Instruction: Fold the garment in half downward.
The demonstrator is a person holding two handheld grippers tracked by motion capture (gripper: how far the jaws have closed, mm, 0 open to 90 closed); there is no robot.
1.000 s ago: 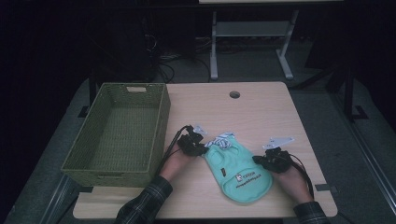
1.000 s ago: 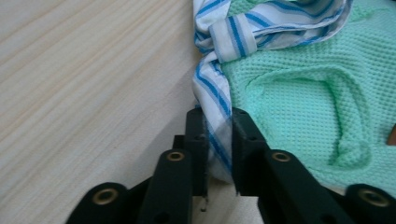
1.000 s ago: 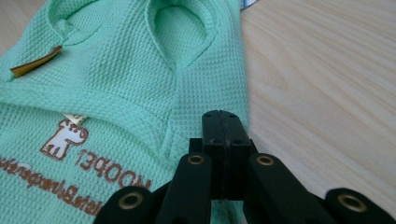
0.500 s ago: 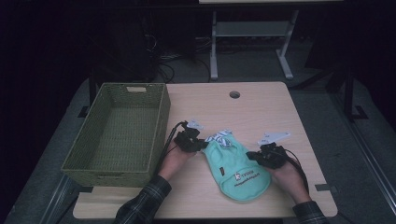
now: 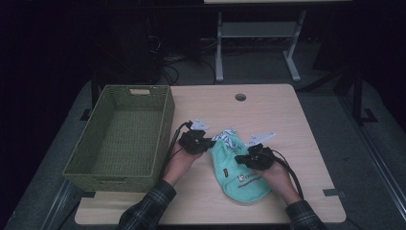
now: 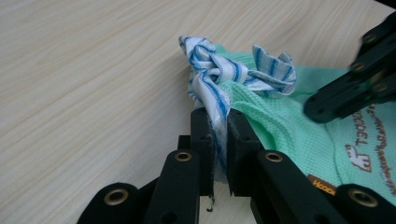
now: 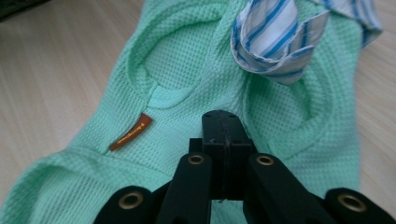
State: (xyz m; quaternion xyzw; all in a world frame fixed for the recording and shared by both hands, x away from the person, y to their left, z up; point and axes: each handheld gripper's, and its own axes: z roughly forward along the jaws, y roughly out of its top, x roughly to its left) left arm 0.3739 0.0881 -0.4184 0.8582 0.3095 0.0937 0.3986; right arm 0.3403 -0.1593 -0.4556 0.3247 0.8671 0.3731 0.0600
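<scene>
Mint-green knit garment (image 5: pixel 244 175) is lying on the table (image 5: pixel 287 115), right of the green wicker basket (image 5: pixel 122 136). Left gripper (image 6: pixel 219 135) is pinching its blue-striped collar (image 6: pixel 224 74) at the end farthest from the person. Right gripper (image 7: pixel 224 135) is resting on the knit, jaws fully closed.

A dim lab or workroom: a pale wooden table (image 5: pixel 268 110) with a cable hole, floor cables (image 5: pixel 177 57), and a metal stand (image 5: pixel 253 38) behind.
</scene>
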